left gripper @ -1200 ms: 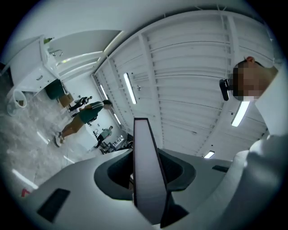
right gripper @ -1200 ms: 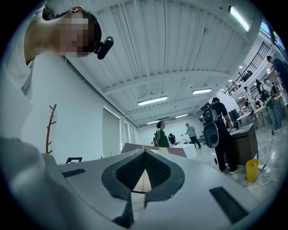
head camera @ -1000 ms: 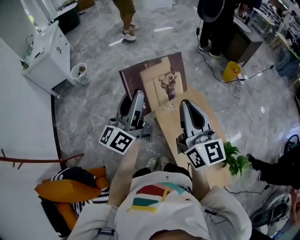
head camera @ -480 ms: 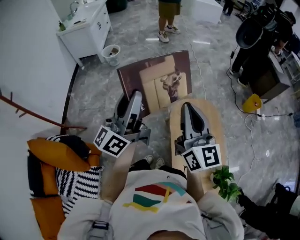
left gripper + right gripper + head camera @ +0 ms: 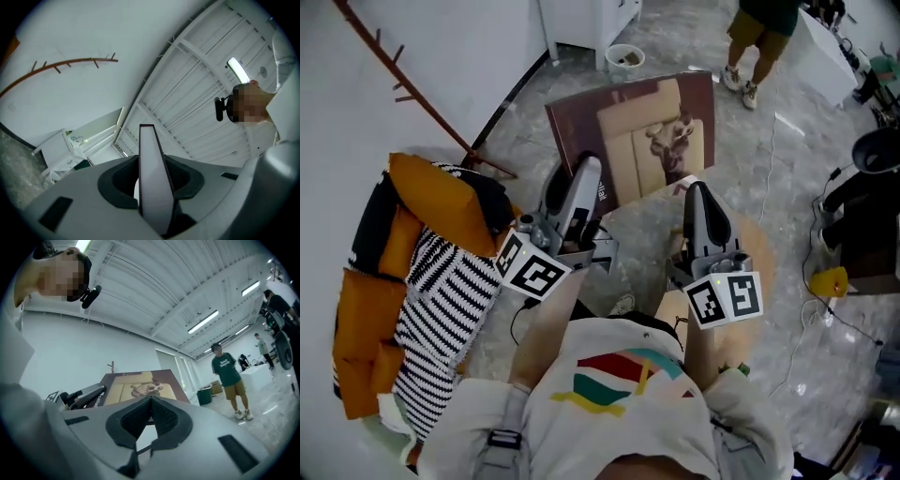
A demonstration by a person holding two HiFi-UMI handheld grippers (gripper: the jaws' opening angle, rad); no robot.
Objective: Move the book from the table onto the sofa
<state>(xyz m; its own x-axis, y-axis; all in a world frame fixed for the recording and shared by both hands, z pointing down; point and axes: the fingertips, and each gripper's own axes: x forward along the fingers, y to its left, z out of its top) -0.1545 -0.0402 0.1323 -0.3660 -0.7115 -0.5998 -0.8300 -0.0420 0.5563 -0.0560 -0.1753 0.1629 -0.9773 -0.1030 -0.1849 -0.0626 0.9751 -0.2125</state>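
The book (image 5: 647,141), a large brown hardback with a sofa picture on its cover, is in the air ahead of both grippers, clear of the wooden table (image 5: 750,246) that lies under the right gripper (image 5: 696,192). The left gripper (image 5: 586,169) is clamped on its lower left corner, with the white page edge standing upright between the jaws (image 5: 152,178). The right gripper's jaws are pressed together with nothing between them, their tip just under the book's lower right edge; whether they touch it is unclear. This looks like the carry step. The sofa (image 5: 366,319) with its striped cushion (image 5: 441,300) lies to the left of the left gripper, so the next move likely calls for swinging the book leftward and lowering it flat onto the cushions.
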